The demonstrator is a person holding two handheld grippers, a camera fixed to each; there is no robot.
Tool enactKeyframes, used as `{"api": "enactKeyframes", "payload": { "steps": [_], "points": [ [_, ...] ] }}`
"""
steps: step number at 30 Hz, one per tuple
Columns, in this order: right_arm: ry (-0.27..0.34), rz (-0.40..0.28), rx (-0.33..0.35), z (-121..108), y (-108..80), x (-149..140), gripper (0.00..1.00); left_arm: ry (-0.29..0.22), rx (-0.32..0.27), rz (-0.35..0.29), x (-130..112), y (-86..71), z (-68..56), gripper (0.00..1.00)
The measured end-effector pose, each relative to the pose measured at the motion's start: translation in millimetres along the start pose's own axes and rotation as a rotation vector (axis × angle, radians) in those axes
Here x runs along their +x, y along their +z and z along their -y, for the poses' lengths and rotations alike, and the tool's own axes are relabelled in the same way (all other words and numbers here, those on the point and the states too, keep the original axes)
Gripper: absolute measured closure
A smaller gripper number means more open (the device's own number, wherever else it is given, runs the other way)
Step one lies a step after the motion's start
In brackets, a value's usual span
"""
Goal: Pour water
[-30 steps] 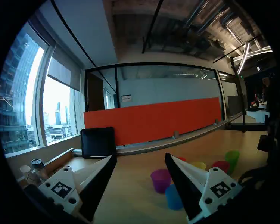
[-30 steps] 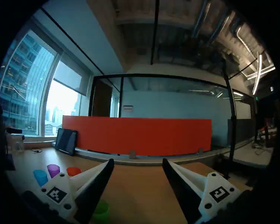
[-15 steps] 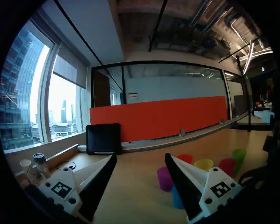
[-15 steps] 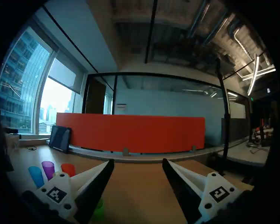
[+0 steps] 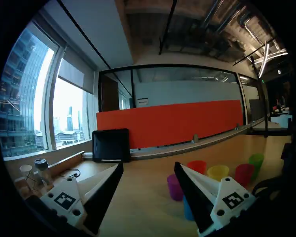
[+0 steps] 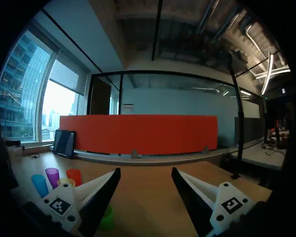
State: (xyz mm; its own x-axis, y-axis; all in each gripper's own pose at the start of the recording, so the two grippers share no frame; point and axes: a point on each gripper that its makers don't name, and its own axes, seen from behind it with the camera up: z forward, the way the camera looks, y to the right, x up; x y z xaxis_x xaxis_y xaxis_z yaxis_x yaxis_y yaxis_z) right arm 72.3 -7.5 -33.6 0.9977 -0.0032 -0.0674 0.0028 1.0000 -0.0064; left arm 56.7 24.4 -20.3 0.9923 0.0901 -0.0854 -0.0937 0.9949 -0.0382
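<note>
Handheld rig, seen from its own cameras: the left gripper (image 5: 148, 163) has two wedge-shaped fingers (image 5: 209, 185), white plastic on the outside and black along the inner faces, each tapering to a point. A square black-and-white marker (image 5: 64, 200) sits on each white body, ringed by small dark screw holes (image 5: 51, 195). The right gripper (image 6: 145, 169) is built alike, with white shells, black inner pads (image 6: 102, 197) and a coded tag (image 6: 231, 205) on each finger

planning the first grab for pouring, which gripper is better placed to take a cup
Left, probably. Both are open and empty, but the purple cup stands at the edge of the gap of the left gripper. The right gripper faces bare table, with the cups off to one side.
</note>
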Motion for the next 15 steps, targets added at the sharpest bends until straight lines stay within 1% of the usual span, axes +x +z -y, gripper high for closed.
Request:
{"api": "enactKeyframes", "payload": {
  "steps": [3, 9, 15],
  "points": [
    [0.008, 0.013, 0.004, 1.1, 0.4, -3.0, 0.0, -0.005, 0.006, -0.012, -0.8, -0.4, -1.0, 0.05],
    [0.016, 0.029, 0.008, 6.0, 0.1, -4.1, 0.0, -0.021, 0.007, -0.014, -8.2, 2.2, -3.1, 0.05],
    [0.017, 0.029, 0.008, 8.5, 0.3, -1.8, 0.0, -0.032, 0.016, -0.013, -14.8, 3.3, 0.7, 0.05]
  ]
}}
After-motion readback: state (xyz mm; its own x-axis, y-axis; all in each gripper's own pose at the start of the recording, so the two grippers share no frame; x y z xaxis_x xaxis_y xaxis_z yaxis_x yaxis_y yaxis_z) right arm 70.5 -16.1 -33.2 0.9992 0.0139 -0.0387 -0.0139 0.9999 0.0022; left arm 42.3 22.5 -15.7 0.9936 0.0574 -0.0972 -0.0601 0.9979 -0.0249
